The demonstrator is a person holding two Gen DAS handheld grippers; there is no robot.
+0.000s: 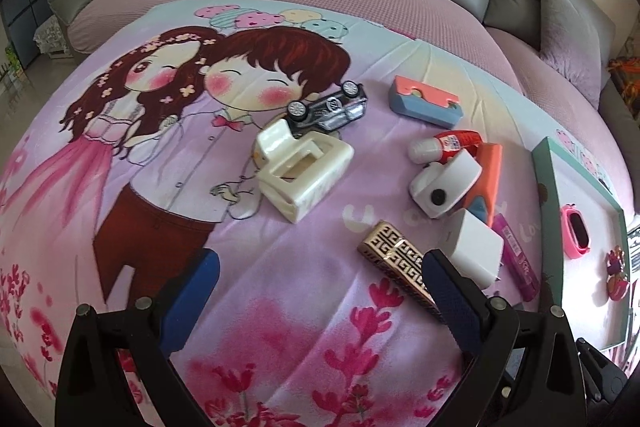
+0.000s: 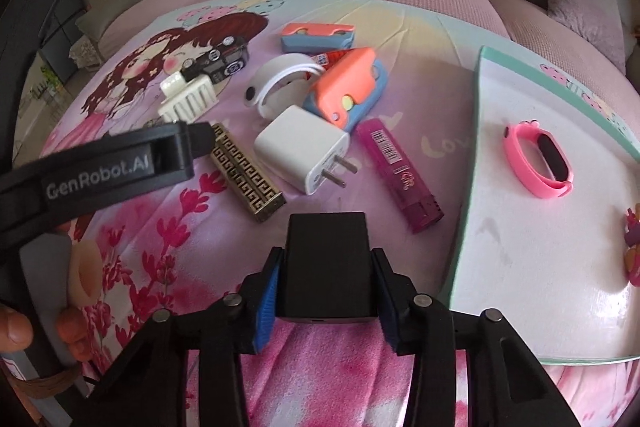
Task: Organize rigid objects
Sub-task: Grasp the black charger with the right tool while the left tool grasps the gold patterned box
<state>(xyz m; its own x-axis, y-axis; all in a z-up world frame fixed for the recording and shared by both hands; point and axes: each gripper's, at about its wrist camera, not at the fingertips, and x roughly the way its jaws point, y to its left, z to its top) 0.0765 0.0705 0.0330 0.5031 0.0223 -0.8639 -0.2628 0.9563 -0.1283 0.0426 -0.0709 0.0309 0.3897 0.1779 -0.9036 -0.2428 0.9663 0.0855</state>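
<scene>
Fingers of the right gripper [image 2: 326, 291] are clamping a black block [image 2: 327, 267] above the blanket [image 2: 320, 379], just left of the teal-rimmed tray [image 2: 472, 147]. The left gripper [image 1: 320, 291] is hanging wide apart, gripping nothing, beside the gold-patterned bar [image 1: 394, 255]. Farther out are lying the white charger [image 2: 300, 147], the purple lighter [image 2: 400, 171], the orange-blue case [image 2: 344, 87] and the toy car [image 2: 218, 61]; a pink band [image 2: 538, 161] is sitting in the tray. Swinging the block rightward too low is risking a knock on the tray's raised rim, and the smooth block could be slipping in the pads.
</scene>
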